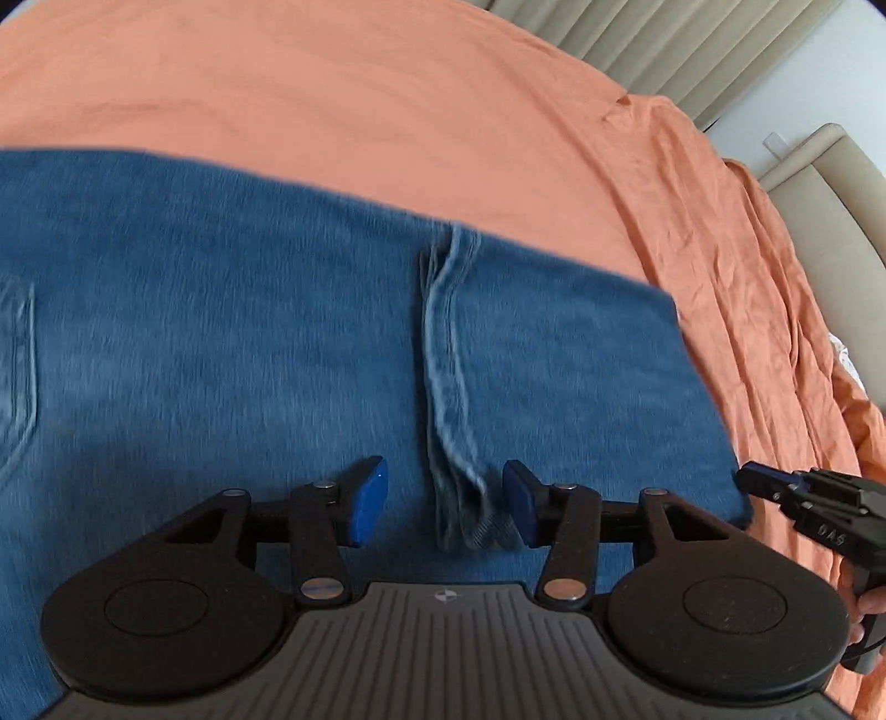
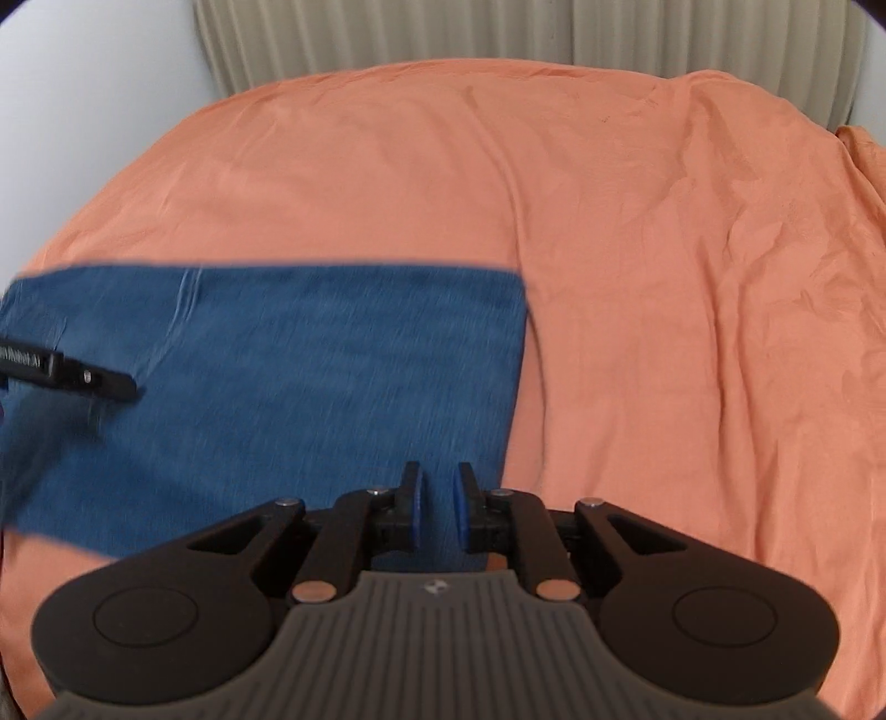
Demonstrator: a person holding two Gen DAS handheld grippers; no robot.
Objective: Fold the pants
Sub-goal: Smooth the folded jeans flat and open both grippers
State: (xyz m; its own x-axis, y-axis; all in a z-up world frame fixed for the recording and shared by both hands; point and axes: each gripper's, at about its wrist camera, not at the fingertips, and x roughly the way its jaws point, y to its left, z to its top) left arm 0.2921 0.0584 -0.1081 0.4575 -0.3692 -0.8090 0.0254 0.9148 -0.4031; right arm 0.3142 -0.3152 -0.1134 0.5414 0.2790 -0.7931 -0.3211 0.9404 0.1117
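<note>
Blue denim pants [image 1: 249,343] lie flat and folded on the orange bed sheet [image 1: 387,99]. A thick seam [image 1: 448,387] runs toward my left gripper [image 1: 446,507], which is open with the seam's end between its blue pads. The right gripper [image 1: 745,479] shows at the pants' right edge in the left wrist view. In the right wrist view the pants [image 2: 304,376] fill the lower left. My right gripper [image 2: 440,507] hovers over their near right corner, jaws slightly apart with nothing gripped. The left gripper [image 2: 119,387] enters from the left over the denim.
The orange sheet [image 2: 664,277] covers the bed, wrinkled at the right side. A beige ribbed headboard [image 2: 498,33] stands at the far end. A beige cushion or chair [image 1: 819,166] is beyond the bed's right edge.
</note>
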